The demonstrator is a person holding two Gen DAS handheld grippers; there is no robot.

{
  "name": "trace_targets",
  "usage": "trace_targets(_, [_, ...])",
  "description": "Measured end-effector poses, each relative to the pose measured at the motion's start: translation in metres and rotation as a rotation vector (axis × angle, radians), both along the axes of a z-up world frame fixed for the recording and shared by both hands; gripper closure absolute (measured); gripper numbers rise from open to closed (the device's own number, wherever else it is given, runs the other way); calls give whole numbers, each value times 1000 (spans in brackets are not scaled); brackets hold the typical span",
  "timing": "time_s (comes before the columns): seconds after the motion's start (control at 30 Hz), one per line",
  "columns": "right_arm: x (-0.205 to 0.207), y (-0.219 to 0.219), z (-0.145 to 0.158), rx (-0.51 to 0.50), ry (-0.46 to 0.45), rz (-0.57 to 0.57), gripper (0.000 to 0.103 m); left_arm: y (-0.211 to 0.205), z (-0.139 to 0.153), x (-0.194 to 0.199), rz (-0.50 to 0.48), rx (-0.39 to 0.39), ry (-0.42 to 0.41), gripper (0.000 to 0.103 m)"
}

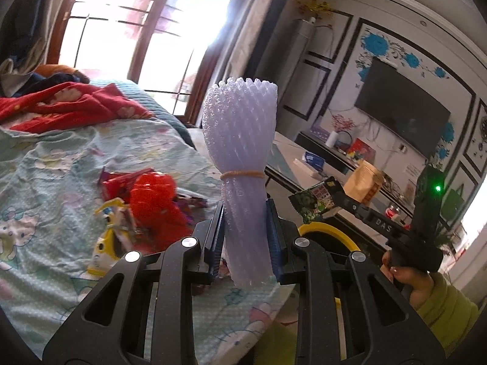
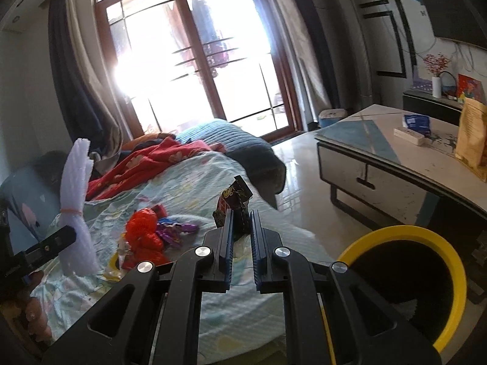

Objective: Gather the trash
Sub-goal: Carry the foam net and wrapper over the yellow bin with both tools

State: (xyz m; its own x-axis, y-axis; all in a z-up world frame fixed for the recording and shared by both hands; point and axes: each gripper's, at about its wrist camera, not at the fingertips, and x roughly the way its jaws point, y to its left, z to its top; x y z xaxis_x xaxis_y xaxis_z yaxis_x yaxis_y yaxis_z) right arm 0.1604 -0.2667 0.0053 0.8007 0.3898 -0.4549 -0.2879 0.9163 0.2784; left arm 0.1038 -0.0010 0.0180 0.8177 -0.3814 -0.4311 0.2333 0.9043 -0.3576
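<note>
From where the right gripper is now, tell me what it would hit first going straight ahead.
Likely the bed. The right gripper, shut on a dark snack wrapper, points across the bed's edge toward the window; depth is unclear.

Bin mouth open, lower right of right view; table crowds it behind. Wrapper pile clutters bed mid-frame; floor betw. bed & table free.

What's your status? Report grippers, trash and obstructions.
Left gripper shut on white foam net bundle. Right gripper shut on dark snack wrapper. More wrappers on the bed. Yellow-rimmed bin lower right, path unobstructed.
</note>
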Motion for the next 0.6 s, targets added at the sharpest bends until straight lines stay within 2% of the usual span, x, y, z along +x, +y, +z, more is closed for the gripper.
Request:
trace_targets(0.4, [-5,-54,5,35,-18,-98,93,-46,-6,-1,-120,41,8,84])
trace_targets(0.6, [-8,-75,4,19,-19,-139,93,-71,-14,3,-181,74,28,84])
